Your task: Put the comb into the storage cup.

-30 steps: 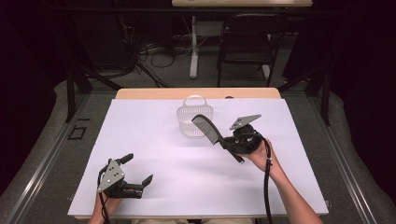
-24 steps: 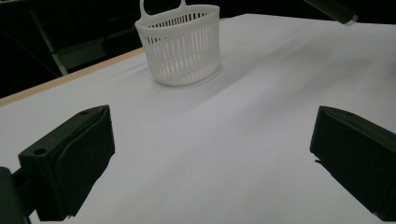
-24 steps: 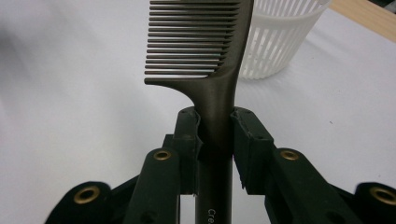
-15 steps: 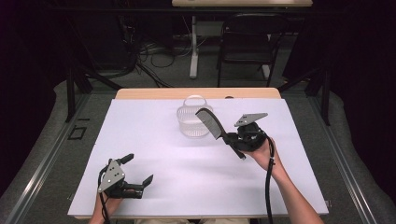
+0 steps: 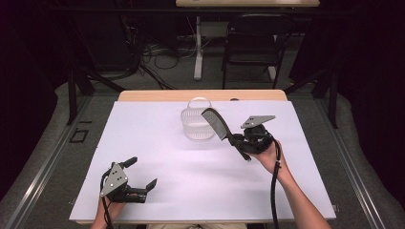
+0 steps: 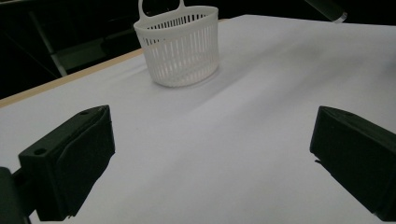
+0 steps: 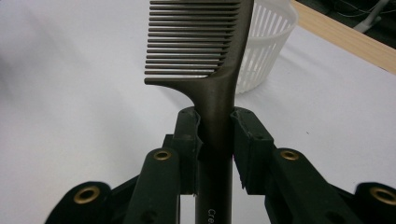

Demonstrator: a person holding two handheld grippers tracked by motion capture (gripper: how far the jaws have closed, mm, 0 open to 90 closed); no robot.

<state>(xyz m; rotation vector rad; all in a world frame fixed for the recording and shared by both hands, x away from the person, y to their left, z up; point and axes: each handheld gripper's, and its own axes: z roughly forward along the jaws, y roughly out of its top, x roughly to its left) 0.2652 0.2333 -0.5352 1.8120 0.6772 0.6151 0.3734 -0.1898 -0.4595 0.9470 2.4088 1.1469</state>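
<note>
Holding a dark comb (image 5: 216, 123) by its handle, the right gripper (image 5: 240, 142) has both jaws clamped tight on it, teeth end raised up and tilted toward the white slotted basket (image 5: 197, 125). The comb head sits just beside the basket's rim in the high view, off the table. From the right gripper view the basket (image 7: 271, 32) peeks out right behind the comb (image 7: 205, 51). The left gripper (image 5: 141, 175) rests low at the near left corner of the white table sheet (image 5: 157, 143), jaws spread wide with nothing in them, well apart from the basket (image 6: 180, 44). Behind the table stand a black chair (image 5: 253, 43) and some floor cables (image 5: 153, 52).
</note>
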